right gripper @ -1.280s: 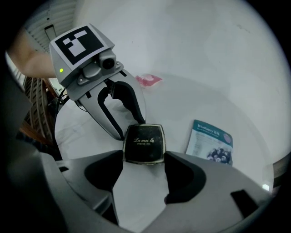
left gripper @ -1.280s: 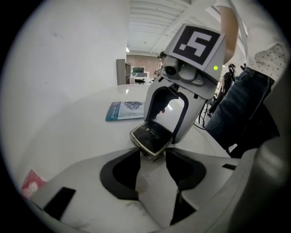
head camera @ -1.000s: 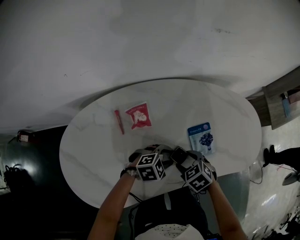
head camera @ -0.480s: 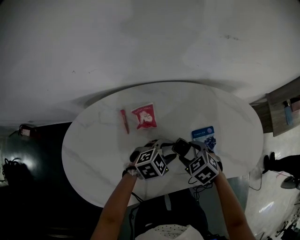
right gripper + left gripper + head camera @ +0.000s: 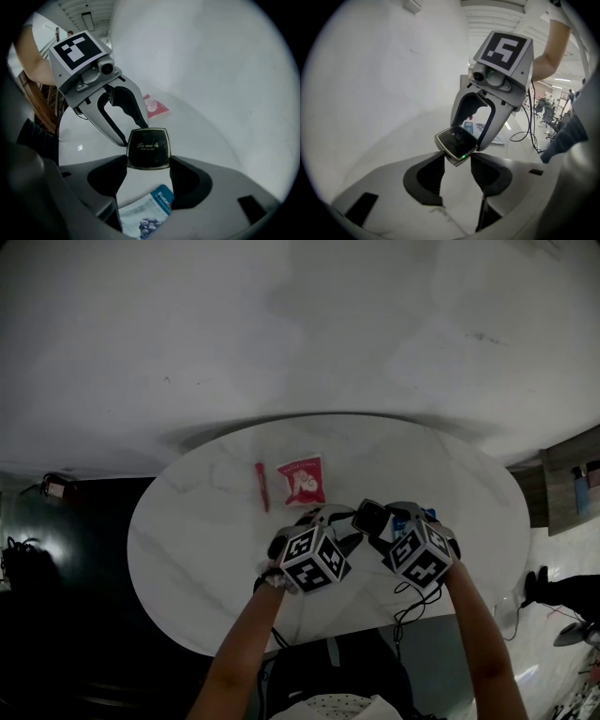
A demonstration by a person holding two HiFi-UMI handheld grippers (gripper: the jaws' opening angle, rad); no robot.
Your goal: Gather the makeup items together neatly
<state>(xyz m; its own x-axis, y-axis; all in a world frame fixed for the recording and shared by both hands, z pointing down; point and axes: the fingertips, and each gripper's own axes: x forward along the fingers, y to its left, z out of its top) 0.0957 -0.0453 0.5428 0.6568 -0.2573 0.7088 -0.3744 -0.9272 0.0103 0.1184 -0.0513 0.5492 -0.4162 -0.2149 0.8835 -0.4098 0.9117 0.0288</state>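
Black compact (image 5: 372, 517) is up off the counter (image 5: 206, 549), near the red sachet (image 5: 302, 479) on the person's side. Right hand-held gripper (image 5: 148, 163) clamps its side edges, jaws wide. Left hand-held gripper (image 5: 457, 161) pinches one corner. Probably light, rigid and glossy-slick; best held on flat opposite edges.

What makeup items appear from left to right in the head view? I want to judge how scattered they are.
Red stick → red sachet → black compact → blue sachet, only an edge showing.
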